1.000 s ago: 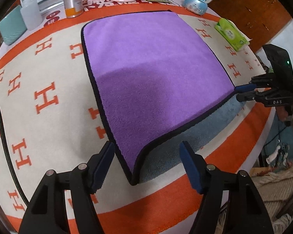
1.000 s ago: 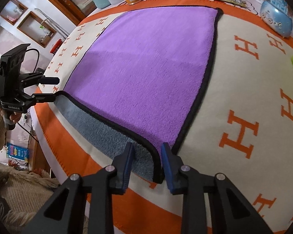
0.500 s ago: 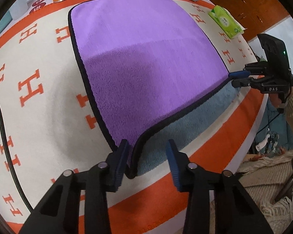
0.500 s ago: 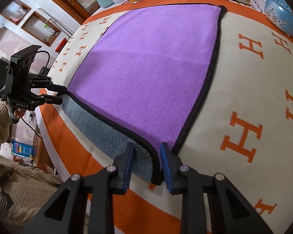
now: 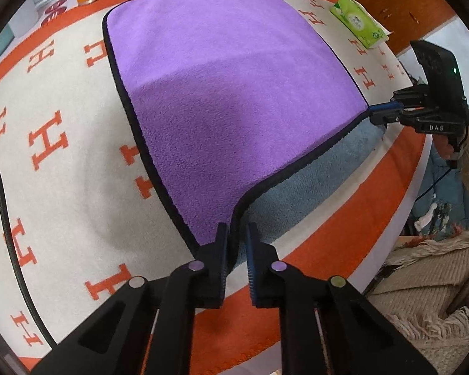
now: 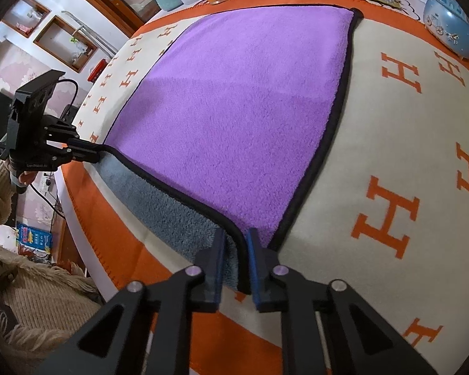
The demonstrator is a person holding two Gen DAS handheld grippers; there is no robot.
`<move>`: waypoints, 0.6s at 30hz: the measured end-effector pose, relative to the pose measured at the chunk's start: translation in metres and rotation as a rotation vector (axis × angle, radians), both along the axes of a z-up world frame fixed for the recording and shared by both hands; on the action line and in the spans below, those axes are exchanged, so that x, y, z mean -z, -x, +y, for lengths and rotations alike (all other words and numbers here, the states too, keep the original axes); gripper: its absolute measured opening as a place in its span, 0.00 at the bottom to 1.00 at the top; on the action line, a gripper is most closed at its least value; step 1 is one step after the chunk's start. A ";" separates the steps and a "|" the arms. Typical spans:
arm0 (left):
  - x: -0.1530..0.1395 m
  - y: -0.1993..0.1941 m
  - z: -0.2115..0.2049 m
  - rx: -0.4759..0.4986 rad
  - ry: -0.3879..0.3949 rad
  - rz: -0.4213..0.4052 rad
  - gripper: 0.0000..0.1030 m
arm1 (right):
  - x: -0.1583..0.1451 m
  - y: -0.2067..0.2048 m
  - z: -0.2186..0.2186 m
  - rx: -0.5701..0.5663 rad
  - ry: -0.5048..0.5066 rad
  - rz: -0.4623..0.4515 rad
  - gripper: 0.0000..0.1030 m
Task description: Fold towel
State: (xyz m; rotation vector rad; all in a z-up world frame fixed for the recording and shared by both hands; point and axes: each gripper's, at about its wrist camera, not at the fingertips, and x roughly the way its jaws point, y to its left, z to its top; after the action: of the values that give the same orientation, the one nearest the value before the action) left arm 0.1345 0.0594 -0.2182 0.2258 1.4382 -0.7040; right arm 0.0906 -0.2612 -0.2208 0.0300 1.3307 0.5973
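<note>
- In the left wrist view, near edge of the table: left gripper pinched onto the near-left corner of the towel, black-bound hem caught between the pads, only the cloth's thickness left between them.
- Corner raised just off the blanket, purple face up and blue-grey underside showing below the hem; probably gripped right at the binding so the plush does not slip out.
- Rest of the towel spread flat across the orange-and-cream blanket, far edge close to the cluttered back of the table.
- Farther right in the same view: right gripper closed on the other near corner, hem pulled into a lifted line between the two (matched grips, likely so the edge travels level and folds square).
- Green tissue pack lying beyond the towel's right side, apart from it; black cable curving over the blanket at the left, also apart.
- In the right wrist view: right gripper nipping its corner with blue pads pressed against the bound edge, grey underside hanging just left of them.
- Left gripper visible across the near edge, shut on its corner, hand behind it.
- Blue ornament and jars at the far rim, clear of the towel's far edge (room enough, seemingly, to lay the near edge over there).
- Fold itself not yet made; both near corners secured and barely lifted.
</note>
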 end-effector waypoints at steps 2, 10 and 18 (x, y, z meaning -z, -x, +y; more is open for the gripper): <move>-0.001 0.002 -0.002 0.007 -0.014 -0.012 0.06 | -0.001 0.001 0.001 -0.003 0.009 -0.007 0.06; -0.010 0.007 -0.010 -0.019 -0.078 -0.064 0.05 | -0.012 0.010 0.011 -0.008 0.081 -0.080 0.04; -0.033 0.006 -0.017 -0.039 -0.119 -0.145 0.04 | -0.035 0.012 0.018 0.020 0.141 -0.167 0.04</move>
State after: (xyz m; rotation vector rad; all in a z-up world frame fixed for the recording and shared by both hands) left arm 0.1285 0.0429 -0.1851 0.3338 1.3435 -0.5587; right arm 0.0791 -0.2431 -0.1853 -0.1197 1.2058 0.4774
